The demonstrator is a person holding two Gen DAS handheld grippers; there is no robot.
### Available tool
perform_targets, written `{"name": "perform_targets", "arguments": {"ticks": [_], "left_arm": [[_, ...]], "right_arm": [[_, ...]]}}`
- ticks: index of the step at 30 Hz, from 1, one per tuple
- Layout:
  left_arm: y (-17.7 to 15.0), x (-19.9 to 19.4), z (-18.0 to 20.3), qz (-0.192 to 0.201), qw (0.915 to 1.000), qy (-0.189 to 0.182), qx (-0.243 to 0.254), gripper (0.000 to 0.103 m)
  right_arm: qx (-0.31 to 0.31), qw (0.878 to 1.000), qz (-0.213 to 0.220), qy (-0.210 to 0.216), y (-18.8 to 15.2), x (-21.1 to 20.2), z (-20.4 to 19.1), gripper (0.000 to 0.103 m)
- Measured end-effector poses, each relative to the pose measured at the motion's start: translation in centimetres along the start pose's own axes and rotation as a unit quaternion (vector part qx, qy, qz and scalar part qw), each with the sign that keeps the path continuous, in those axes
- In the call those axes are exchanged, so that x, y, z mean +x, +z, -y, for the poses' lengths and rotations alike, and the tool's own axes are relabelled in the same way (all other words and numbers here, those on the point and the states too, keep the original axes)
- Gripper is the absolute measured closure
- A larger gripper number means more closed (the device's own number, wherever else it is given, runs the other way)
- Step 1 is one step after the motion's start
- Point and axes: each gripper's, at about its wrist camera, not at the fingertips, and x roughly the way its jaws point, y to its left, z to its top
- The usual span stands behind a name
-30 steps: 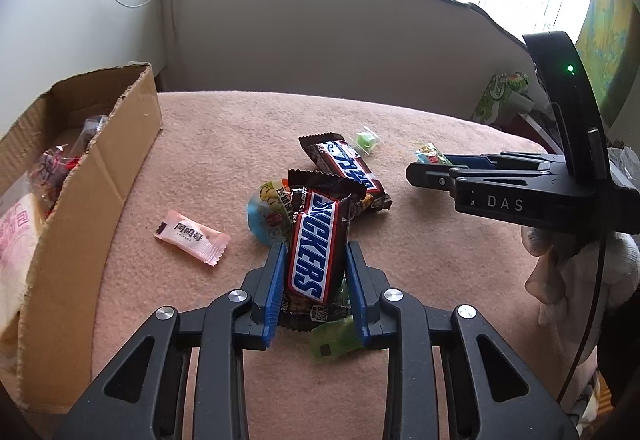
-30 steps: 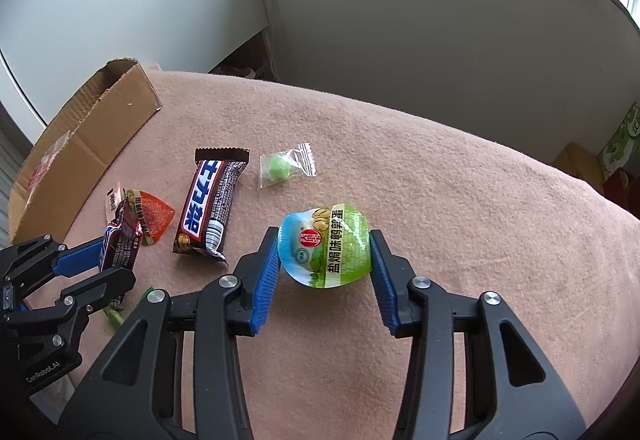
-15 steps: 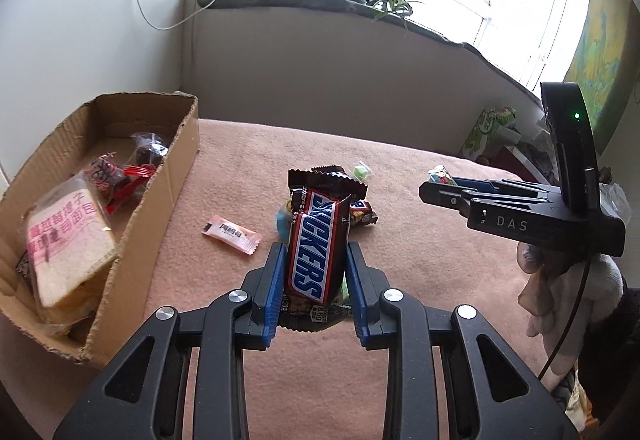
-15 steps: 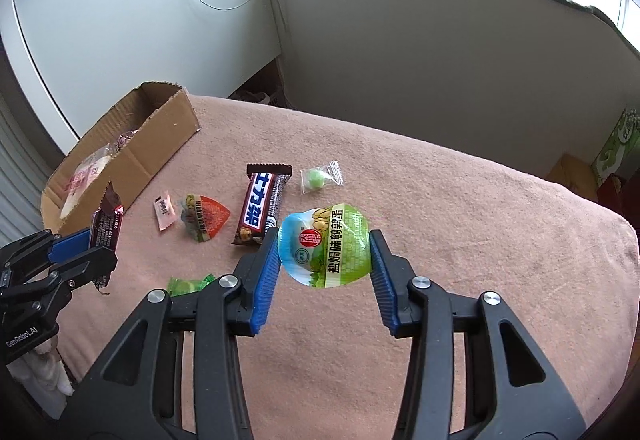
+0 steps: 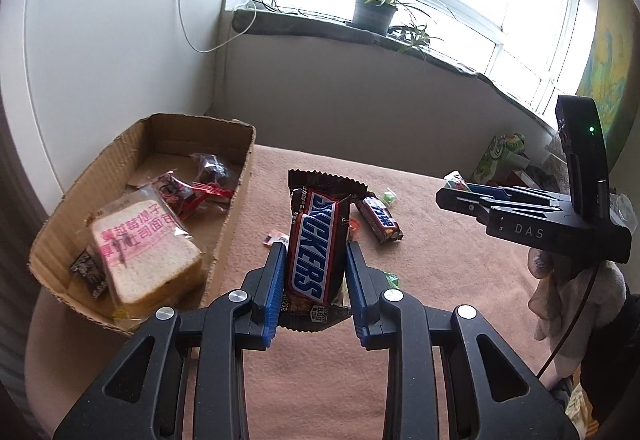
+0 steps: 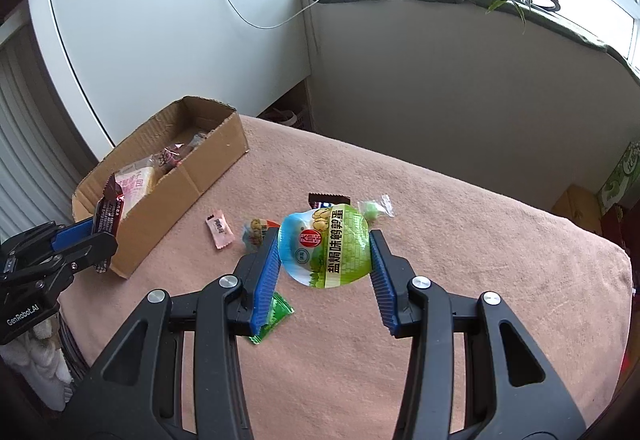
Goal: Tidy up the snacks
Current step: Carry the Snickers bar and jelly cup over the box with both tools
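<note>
Crinkly foil Snickers bar [image 5: 316, 246], light, stiffish and slick, is clamped mid-length in left gripper [image 5: 314, 280] fingers above the surface's box-side edge near cardboard box [image 5: 236, 199]; right gripper [image 6: 325, 260] fingers pinch soft green pouch [image 6: 325, 246] across its middle, aloft.

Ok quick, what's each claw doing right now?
Left claw: closed on the brown Snickers chocolate bar.
Right claw: closed on the green-and-blue round plastic snack pack.
</note>
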Motion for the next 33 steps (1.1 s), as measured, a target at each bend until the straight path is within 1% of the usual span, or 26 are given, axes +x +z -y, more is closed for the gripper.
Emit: {"name": "perform_targets", "arguments": {"ticks": [9,17,21,27,33], "left_arm": [[1.9,-1.3,-3.8,0.015,0.9994,0.030,-0.001,0.075],[4.4,-0.9,-8.0,0.016,0.9979,0.061,-0.013,0.075],[5.5,0.0,-9.7,0.005,0.9978,0.062,-0.023,0.075],[6.7,1.5,-11.3,-0.008,0.9968,0.076,-0.022,0.075],[7.7,4.1,-12.3,-0.034,0.9969,0.068,-0.021,0.075]], "right_arm": [[-0.026,0.999,0.012,0.024,2.1,0.1,-4.4,0.058],[-0.045,0.998,0.009,0.052,3.0,1.1,-8.8,0.058],[-0.055,0.996,0.006,0.065,3.2,1.7,-11.0,0.058],[-0.062,0.995,-0.003,0.083,3.3,3.2,-13.7,0.058],[-0.071,0.993,-0.019,0.098,3.6,5.4,-16.2,0.057]]}}
